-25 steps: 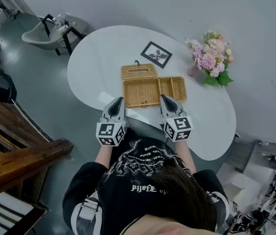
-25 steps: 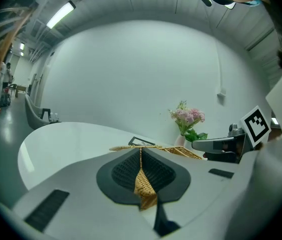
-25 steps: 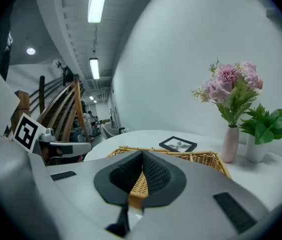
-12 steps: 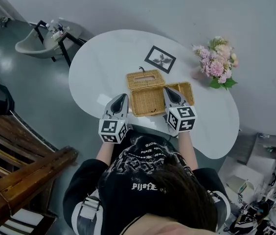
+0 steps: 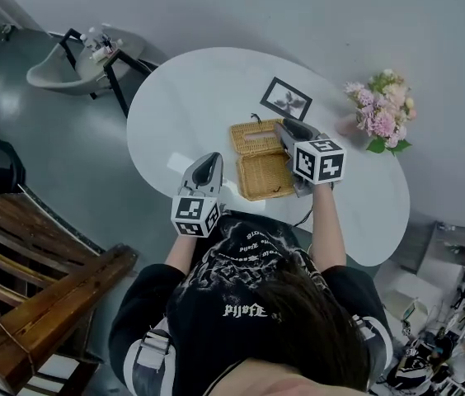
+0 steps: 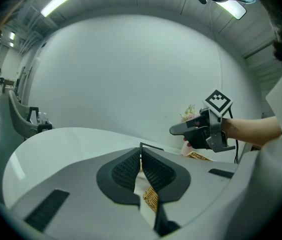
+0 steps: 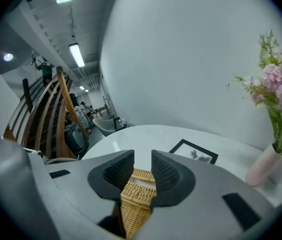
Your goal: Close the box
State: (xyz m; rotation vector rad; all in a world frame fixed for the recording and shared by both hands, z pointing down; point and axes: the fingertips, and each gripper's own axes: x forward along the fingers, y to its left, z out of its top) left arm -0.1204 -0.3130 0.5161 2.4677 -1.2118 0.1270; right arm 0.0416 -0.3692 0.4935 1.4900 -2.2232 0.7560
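Note:
A wicker box (image 5: pixel 265 176) lies open on the white table (image 5: pixel 191 97), with its slotted lid (image 5: pixel 251 135) lying flat behind it. My right gripper (image 5: pixel 284 125) hangs over the box's right side and hides that part. In the right gripper view its jaws (image 7: pixel 142 160) are opening, with wicker (image 7: pixel 136 204) showing in the gap below the pads. My left gripper (image 5: pixel 209 162) is shut and empty at the box's front left corner. The left gripper view (image 6: pixel 141 151) shows the right gripper (image 6: pixel 181 130) raised above the wicker (image 6: pixel 201 156).
A framed picture (image 5: pixel 286 99) lies behind the box. A vase of pink flowers (image 5: pixel 381 114) stands at the table's right. A grey chair (image 5: pixel 59 64) is at the far left, and a wooden bench (image 5: pixel 43 279) is at the near left.
The right gripper has risen and moved forward over the box's right side. The box's flat right-hand section is no longer in sight. The left gripper has stayed near the front left.

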